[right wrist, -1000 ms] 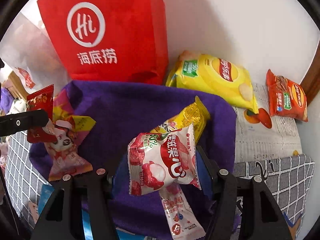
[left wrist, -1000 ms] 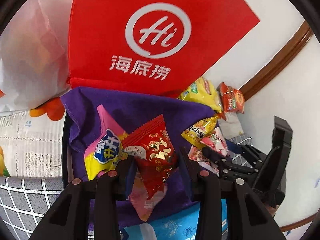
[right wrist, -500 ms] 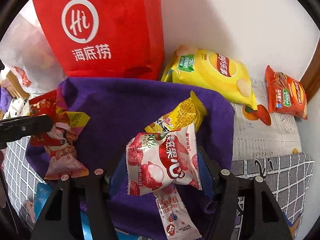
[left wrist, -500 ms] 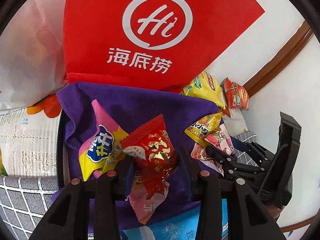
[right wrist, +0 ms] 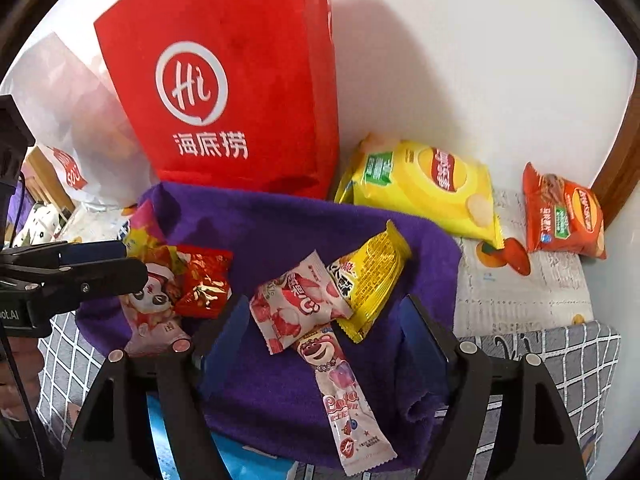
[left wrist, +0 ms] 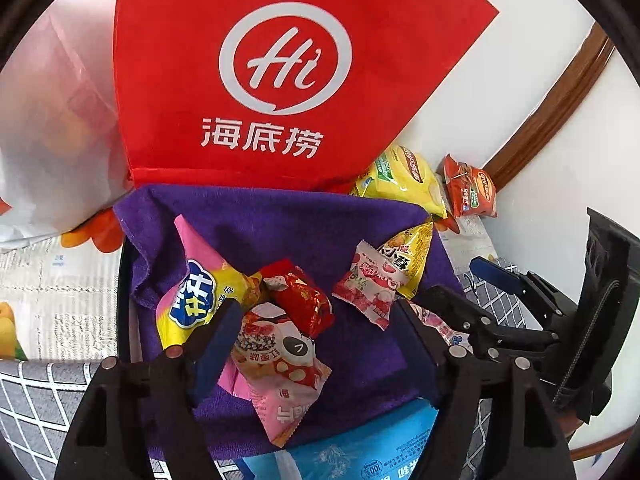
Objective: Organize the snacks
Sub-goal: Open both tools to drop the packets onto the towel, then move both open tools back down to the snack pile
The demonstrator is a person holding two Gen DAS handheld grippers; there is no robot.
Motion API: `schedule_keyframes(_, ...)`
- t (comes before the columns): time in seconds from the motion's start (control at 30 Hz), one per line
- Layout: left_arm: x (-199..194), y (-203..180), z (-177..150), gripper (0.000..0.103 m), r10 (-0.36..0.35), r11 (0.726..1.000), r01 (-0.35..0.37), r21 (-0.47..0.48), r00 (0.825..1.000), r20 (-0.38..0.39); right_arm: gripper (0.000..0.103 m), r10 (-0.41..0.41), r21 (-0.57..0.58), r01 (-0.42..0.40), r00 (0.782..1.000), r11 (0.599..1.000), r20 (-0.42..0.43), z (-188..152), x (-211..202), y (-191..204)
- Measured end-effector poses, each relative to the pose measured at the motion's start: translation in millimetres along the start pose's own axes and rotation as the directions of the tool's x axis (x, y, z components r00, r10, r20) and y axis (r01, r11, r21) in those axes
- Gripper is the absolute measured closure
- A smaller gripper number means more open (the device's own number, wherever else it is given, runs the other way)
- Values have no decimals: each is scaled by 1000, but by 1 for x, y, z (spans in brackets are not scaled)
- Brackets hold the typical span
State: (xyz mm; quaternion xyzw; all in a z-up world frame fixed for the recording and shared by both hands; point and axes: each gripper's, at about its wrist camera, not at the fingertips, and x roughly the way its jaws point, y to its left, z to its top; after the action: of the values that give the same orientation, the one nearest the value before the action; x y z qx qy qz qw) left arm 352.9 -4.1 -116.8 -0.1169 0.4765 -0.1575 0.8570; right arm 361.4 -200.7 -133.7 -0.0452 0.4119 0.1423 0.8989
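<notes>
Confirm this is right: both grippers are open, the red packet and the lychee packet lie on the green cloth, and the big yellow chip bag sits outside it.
Wrong on one count: the cloth is purple, not green, as the right wrist view shows. The rest holds: left gripper and right gripper are open, the red packet and lychee packet lie on the cloth, and the yellow chip bag sits outside it.

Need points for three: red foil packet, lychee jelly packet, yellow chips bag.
red foil packet [left wrist: 300,296], left wrist view, middle of wrapper
lychee jelly packet [right wrist: 300,300], right wrist view, printed front
yellow chips bag [right wrist: 424,184], right wrist view, centre of front
</notes>
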Motion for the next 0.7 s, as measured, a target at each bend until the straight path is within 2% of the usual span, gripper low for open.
schedule_keyframes(0.3,-19,-1,0,28,13,1000,-13,1,1000,13,26,-3,34,2,999,999,36,4,-17,3)
schedule_keyframes(0.57,-36,-13,-3,28,21,999,-21,42,1000,17,25,-92,50,91,996,995,21,-7,-37,10)
schedule_keyframes(0.7,-55,-20,-5,28,6,998,-9,68,999,44,25,-125,57,122,991,991,44,-23,-60,11)
